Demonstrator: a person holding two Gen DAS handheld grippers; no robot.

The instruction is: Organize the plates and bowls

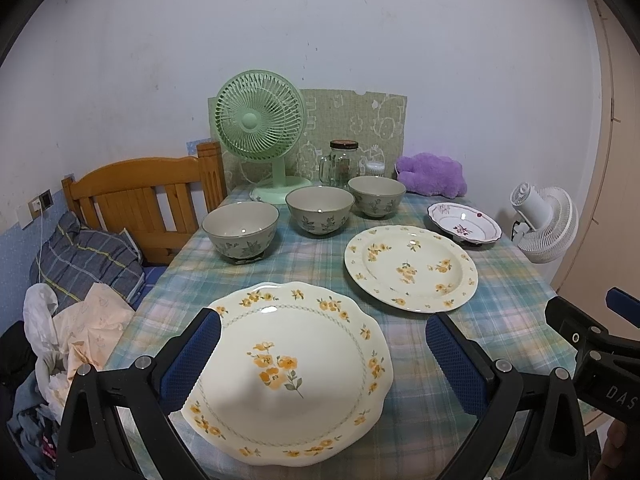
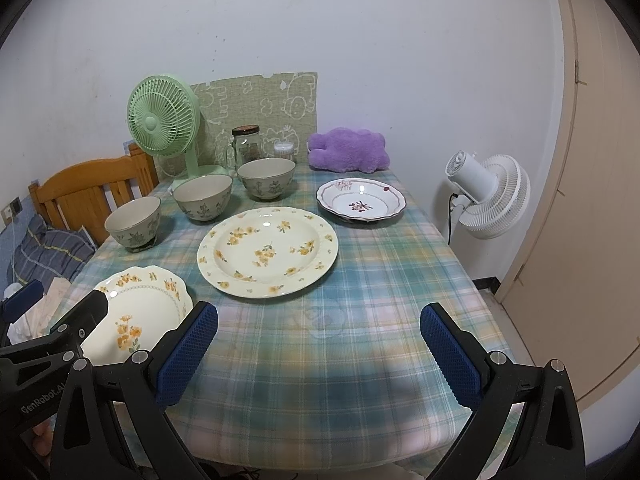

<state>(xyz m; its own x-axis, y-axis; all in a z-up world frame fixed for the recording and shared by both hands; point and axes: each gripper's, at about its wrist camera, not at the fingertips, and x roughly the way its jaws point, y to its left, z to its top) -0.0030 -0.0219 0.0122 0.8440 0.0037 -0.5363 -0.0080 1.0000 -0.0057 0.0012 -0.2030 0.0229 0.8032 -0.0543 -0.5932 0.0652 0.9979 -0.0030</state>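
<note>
My left gripper point(image 1: 322, 356) hangs with its jaws spread wide, and the scalloped plate point(image 1: 288, 372) with orange flowers lies between them on the table point(image 1: 500, 312), not touched yet. From this plate, the three bowls stand in a row: the first bowl point(image 1: 240, 228) at about 11 o'clock, the middle bowl point(image 1: 320, 210) at 12, the last bowl point(image 1: 377, 196) at 1. The round flowered plate point(image 1: 412, 268) lies at 2 o'clock, and the small white dish point(image 1: 464, 224) with red flowers is beyond it.

My right gripper point(image 2: 318, 354) also has its jaws spread, holding nothing, above bare cloth with the round plate at 12 o'clock.

I judge the stacking is not begun. To do the first step well, I would lower one finger of the left gripper under the scalloped rim at the near edge, pinch firmly there, and lift level. The glaze is probably slippery, so a shallow grip could let the plate tilt and slide.
</note>
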